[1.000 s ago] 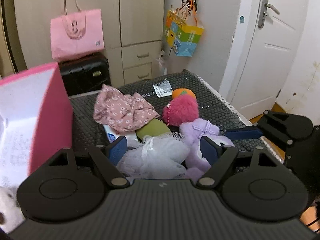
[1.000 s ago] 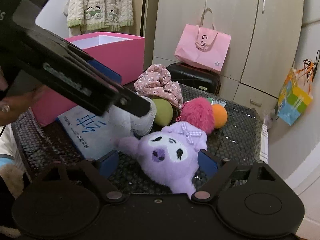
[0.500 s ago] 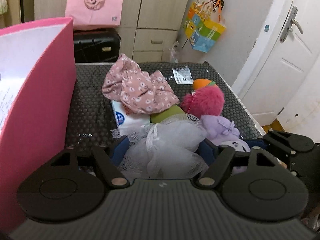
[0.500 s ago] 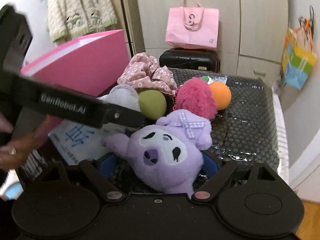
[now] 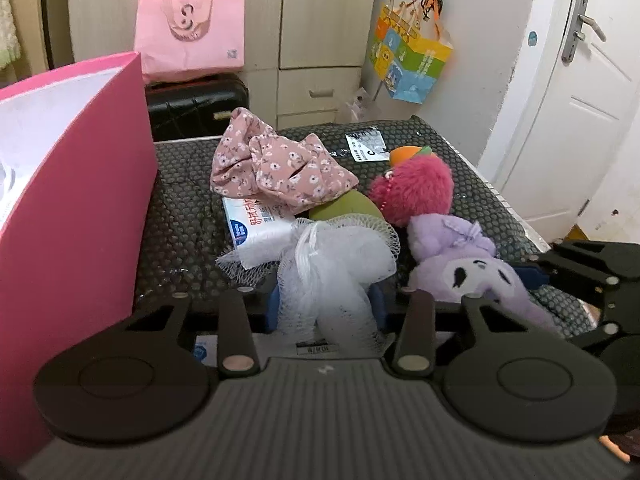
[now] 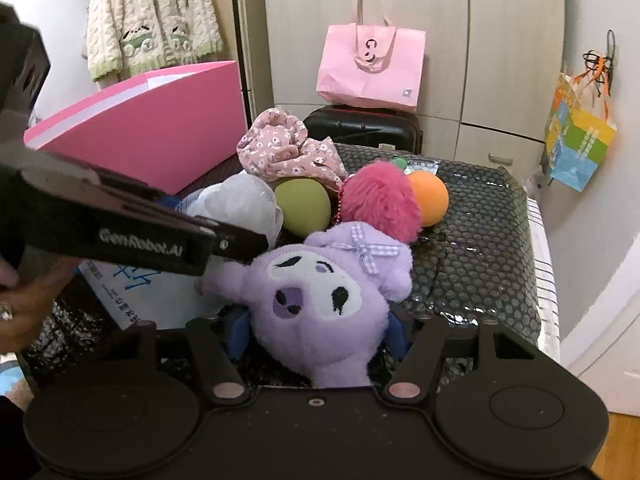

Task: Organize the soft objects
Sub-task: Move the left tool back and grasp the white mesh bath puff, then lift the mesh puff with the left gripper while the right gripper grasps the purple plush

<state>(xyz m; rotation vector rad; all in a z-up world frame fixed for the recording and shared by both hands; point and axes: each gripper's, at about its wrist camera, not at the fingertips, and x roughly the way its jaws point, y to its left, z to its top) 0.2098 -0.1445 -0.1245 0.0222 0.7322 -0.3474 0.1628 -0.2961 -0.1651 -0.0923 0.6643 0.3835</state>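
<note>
My left gripper (image 5: pixel 325 309) is shut on a white mesh bath puff (image 5: pixel 340 264), squeezing its lower part. My right gripper (image 6: pixel 318 330) is shut on a purple plush toy (image 6: pixel 320 296), which also shows in the left wrist view (image 5: pixel 460 264). Behind them on the black bubble-wrap surface (image 6: pixel 480 240) lie a pink floral cloth (image 5: pixel 276 168), a green ball (image 6: pixel 304 206), a fuzzy pink ball (image 6: pixel 380 200) and an orange ball (image 6: pixel 430 196). An open pink box (image 5: pixel 68 184) stands at the left.
A white tissue pack (image 5: pixel 256 224) lies under the cloth, and a flat white packet (image 6: pixel 132 296) by the left gripper. A black suitcase (image 5: pixel 196 104) with a pink bag (image 5: pixel 188 32) stands behind. A white door (image 5: pixel 568 120) is at right.
Both grippers have closed: the left onto the mesh puff, the right onto the purple plush. The left view has shifted so the pink box fills less of it.
</note>
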